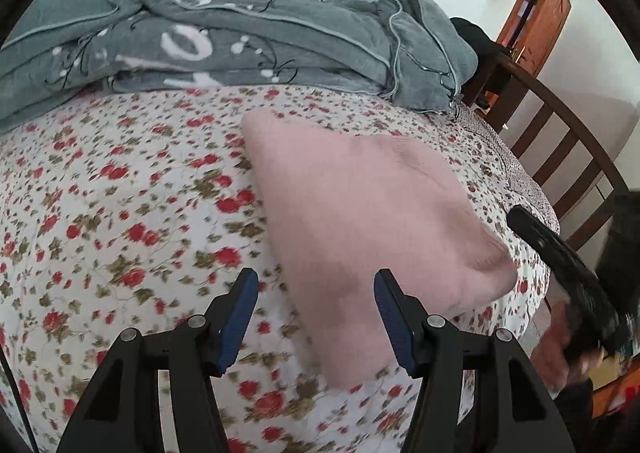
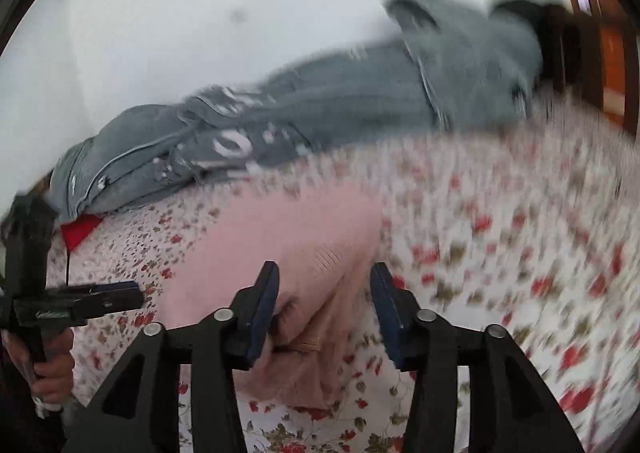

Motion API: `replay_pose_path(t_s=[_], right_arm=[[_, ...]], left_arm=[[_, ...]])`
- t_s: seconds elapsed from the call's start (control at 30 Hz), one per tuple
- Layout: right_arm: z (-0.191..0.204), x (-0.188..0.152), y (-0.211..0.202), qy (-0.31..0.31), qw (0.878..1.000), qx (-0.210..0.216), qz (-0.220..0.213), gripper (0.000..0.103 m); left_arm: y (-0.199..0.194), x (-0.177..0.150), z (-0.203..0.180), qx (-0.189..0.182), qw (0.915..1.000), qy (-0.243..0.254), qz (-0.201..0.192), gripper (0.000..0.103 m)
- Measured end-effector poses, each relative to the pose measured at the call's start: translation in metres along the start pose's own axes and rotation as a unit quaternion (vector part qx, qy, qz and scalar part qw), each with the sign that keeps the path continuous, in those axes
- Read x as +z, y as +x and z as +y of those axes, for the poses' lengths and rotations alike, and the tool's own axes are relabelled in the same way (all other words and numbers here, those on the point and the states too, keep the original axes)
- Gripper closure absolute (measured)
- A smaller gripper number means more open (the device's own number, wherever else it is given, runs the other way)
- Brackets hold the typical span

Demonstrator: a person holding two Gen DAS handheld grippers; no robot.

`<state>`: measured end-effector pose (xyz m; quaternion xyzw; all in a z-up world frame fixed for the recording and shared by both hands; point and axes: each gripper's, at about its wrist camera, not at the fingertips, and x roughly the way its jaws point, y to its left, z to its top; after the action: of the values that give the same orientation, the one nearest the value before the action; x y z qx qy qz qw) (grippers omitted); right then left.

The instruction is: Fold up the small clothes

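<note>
Landmark: the pink garment [image 1: 360, 213], a folded piece of soft knit lying flat on the flowered bedsheet [image 1: 120, 193]; everything below is placed from it.

Pink garment: a rough rectangle, near the bed's footboard side, with bare sheet all round it. In the right wrist view its near end [image 2: 304, 293] is bunched into folds, with a ribbed hem showing.

Left gripper [image 1: 316, 317]: hovers over the near edge of the pink garment, tilted downward toward the bed. Its blue-padded fingers [image 1: 240, 317] stand apart, nothing between them but sheet and the garment's edge underneath; no pad presses the cloth.

Right gripper [image 2: 324, 309]: points down over the bunched near end of the pink garment. Its jaws are apart. The left pad [image 2: 262, 313] lies against or just beside the folds; blur leaves contact unsure. The other pad is clear of the cloth, so nothing is clamped.

Left hand [image 2: 48, 373]: wrapped round the left gripper's handle, seen left of the pink garment, blurred.

Right hand [image 1: 568, 357]: blurred, at the handle, right of the pink garment.

Grey blanket [image 1: 220, 45]: heaped beyond the pink garment against the wall.

Wooden footboard [image 1: 560, 141]: slatted, right of the pink garment.
</note>
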<state>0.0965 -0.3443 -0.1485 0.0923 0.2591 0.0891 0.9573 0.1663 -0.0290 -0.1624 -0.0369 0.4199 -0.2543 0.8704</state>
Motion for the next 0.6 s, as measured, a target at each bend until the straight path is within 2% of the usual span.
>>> replay_pose_path(t_s=[0.07,0.13,0.17,0.2,0.23,0.3,0.37,0.43,0.6], right_arm=[[0.022,-0.010,-0.003,-0.044,0.999,0.006,-0.027,0.056],[0.035,-0.027,0.007,-0.093,0.996,0.000,-0.014,0.058],[0.037,-0.034,0.014,-0.105,0.994,-0.019,0.001,0.066],[0.034,-0.046,0.028,-0.116,0.991,-0.062,0.030,0.073],[0.027,-0.054,0.041,-0.113,0.988,-0.085,0.054,0.073],[0.008,-0.067,0.045,-0.072,0.993,-0.061,0.070,0.073],[-0.003,-0.067,0.037,-0.046,0.995,-0.045,0.075,0.071],[-0.003,-0.061,0.029,-0.052,0.995,-0.047,0.074,0.071],[-0.008,-0.039,0.003,-0.030,0.999,-0.027,0.029,0.070]], left_arm=[[0.004,-0.001,-0.008,-0.005,1.0000,-0.003,-0.008,0.045],[0.014,-0.006,-0.017,0.004,0.9998,0.015,-0.013,0.045],[0.023,-0.011,-0.021,0.017,0.9995,0.027,-0.004,0.044],[0.032,-0.016,-0.021,0.029,0.9990,0.031,0.012,0.042],[0.043,-0.021,-0.019,0.035,0.9983,0.031,0.036,0.040],[0.056,-0.032,-0.009,0.006,0.9974,0.002,0.072,0.040],[0.049,-0.033,-0.005,-0.008,0.9979,-0.012,0.063,0.040],[0.039,-0.029,-0.005,-0.004,0.9983,-0.006,0.057,0.040],[0.015,-0.018,-0.015,0.014,0.9996,0.026,0.003,0.042]])
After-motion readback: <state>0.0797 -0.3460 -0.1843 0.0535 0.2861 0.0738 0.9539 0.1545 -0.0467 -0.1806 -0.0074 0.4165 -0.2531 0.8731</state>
